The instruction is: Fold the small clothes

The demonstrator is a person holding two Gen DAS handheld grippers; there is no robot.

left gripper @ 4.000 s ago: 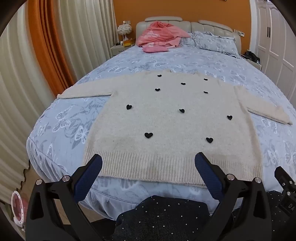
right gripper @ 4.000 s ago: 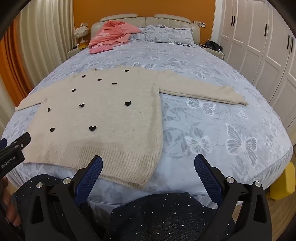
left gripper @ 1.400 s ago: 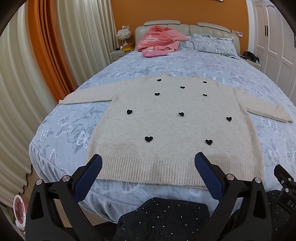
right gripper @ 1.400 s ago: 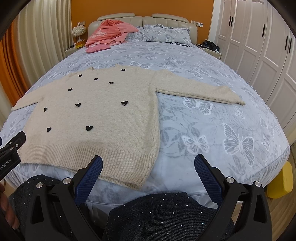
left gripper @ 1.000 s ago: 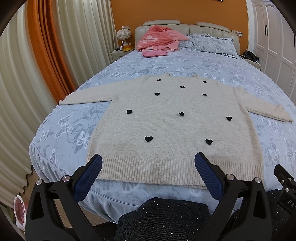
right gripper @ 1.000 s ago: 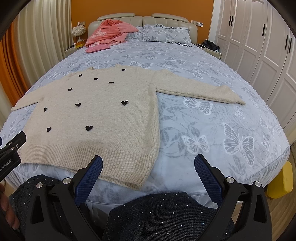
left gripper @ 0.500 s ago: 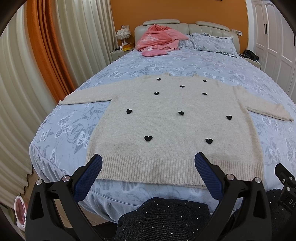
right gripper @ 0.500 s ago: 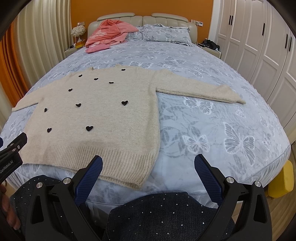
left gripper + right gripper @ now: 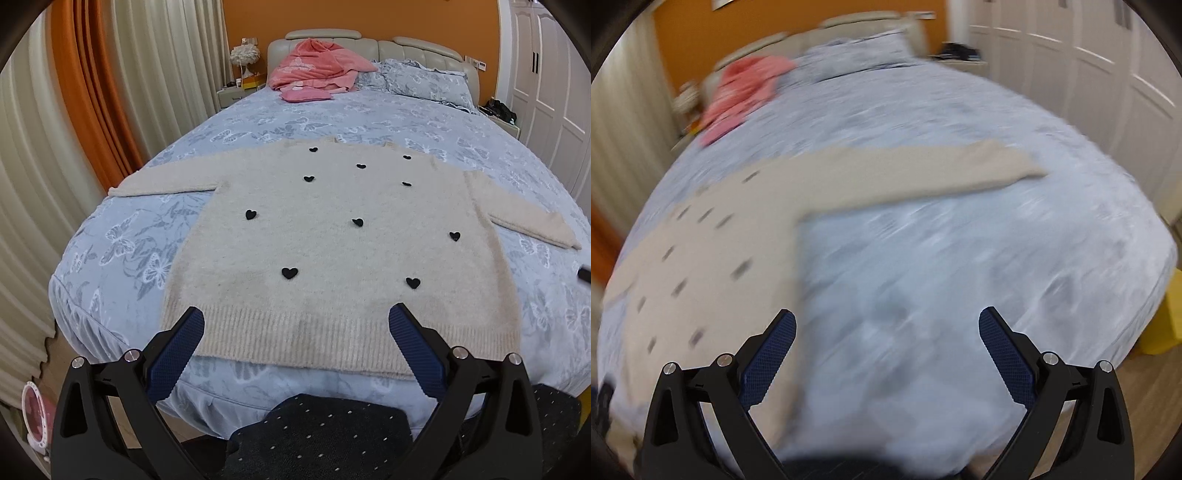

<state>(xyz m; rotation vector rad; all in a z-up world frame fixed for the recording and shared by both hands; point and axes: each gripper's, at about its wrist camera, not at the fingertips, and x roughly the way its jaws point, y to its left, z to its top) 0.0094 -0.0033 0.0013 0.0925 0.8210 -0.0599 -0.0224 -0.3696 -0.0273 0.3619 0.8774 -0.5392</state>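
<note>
A cream sweater [image 9: 332, 236] with several black hearts lies spread flat on the blue butterfly-print bed [image 9: 122, 236], both sleeves stretched out. My left gripper [image 9: 295, 332] is open and empty, held just short of the ribbed hem. My right gripper [image 9: 886, 332] is open and empty above bare bedding to the right of the sweater body [image 9: 701, 266]. The right sleeve [image 9: 923, 173] stretches across ahead of it. The right wrist view is blurred by motion.
A pink garment [image 9: 314, 70] and pillows [image 9: 424, 81] lie at the headboard. Curtains [image 9: 74, 129] hang on the left, white wardrobe doors [image 9: 1089, 74] on the right. A yellow object [image 9: 1167, 314] sits by the bed's right side. My dark dotted trousers [image 9: 317, 435] are below.
My right gripper has swung forward and to the right over the bed, towards the right sleeve. My left gripper has barely moved. The sweater lies as before.
</note>
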